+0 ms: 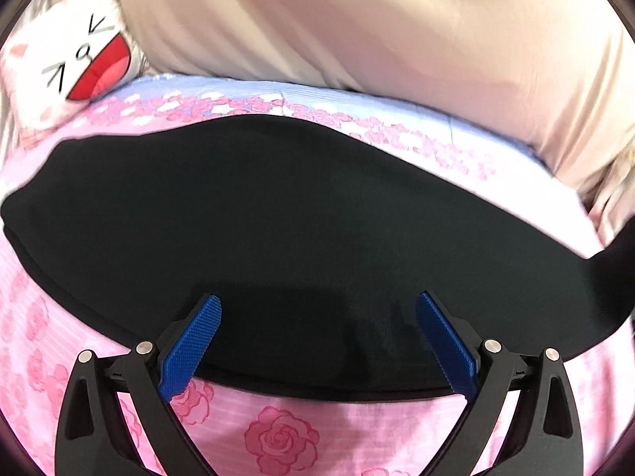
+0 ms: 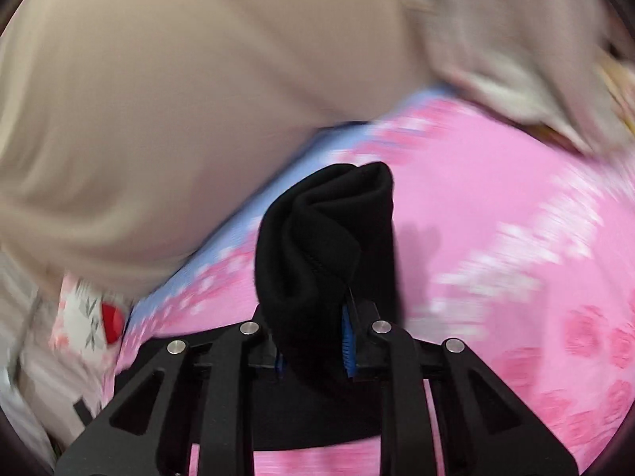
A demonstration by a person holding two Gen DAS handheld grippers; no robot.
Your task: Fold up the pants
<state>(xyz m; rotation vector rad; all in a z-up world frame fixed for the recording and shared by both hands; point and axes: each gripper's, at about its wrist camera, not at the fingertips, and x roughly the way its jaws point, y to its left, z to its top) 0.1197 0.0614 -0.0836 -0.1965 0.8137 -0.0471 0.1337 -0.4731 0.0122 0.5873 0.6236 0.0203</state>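
Black pants (image 1: 301,230) lie spread flat across a pink rose-print sheet (image 1: 278,436) on a bed, their near edge running just under the left gripper (image 1: 317,309), whose blue pads (image 1: 198,341) stand wide apart over the cloth with nothing between them. The right gripper (image 2: 313,341) is clamped on a bunched end of the same pants (image 2: 325,238), the fabric rising in a soft roll above the pinched jaws.

The cloth looks light, limp and smooth-faced: it drapes without a crease where it lies and collapses into folds where it is held, so it will likely sag from any single pinch and slide a little on the sheet. Judged from this, the best holds are at hems, corners or the waistband, taking both layers at once, with the two grippers well apart so the fold line stays straight. A stitched seam shows in the gripped bunch, a firmer place to bite than bare fabric.

The left view gives the whole lay of the garment, a beige quilt (image 1: 397,39) beyond it and a white cat-face pillow (image 1: 75,67) at far left. The right view, blurred at its edges, shows none of that spread but alone reveals the grip itself, with the held end lifted clear of the sheet
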